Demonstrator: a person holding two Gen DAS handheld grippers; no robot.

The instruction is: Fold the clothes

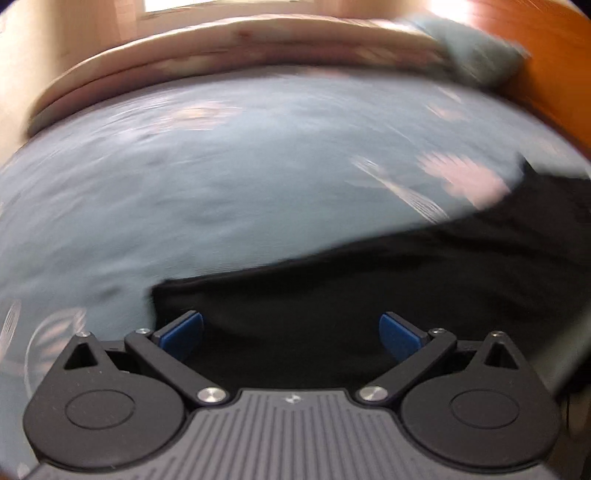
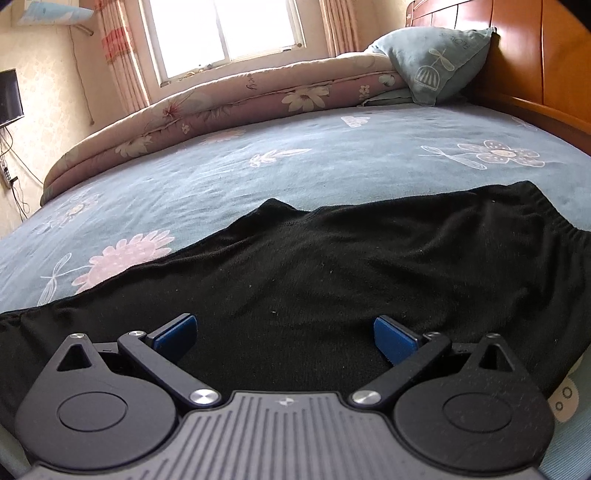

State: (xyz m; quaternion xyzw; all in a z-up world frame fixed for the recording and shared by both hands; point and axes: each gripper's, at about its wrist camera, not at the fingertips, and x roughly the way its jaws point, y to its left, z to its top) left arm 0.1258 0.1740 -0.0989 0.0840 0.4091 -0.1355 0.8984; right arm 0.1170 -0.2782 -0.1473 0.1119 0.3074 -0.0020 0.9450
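Observation:
A black garment (image 2: 332, 266) lies spread flat on the blue flowered bed sheet (image 2: 258, 173), its elastic waistband at the right. My right gripper (image 2: 284, 338) hovers over its near part, open, its blue pads (image 2: 175, 332) wide apart with only cloth below them. The left wrist view is motion-blurred. There the same black garment (image 1: 369, 288) fills the lower right, and its left end lies just beyond my left gripper (image 1: 291, 334), which is open with nothing between its blue pads (image 1: 397, 332).
A rolled floral quilt (image 2: 221, 107) runs along the far side of the bed under a window (image 2: 225, 29). A blue pillow (image 2: 432, 62) leans on the wooden headboard (image 2: 528, 66) at the right. The blue sheet (image 1: 184, 184) stretches left of the garment.

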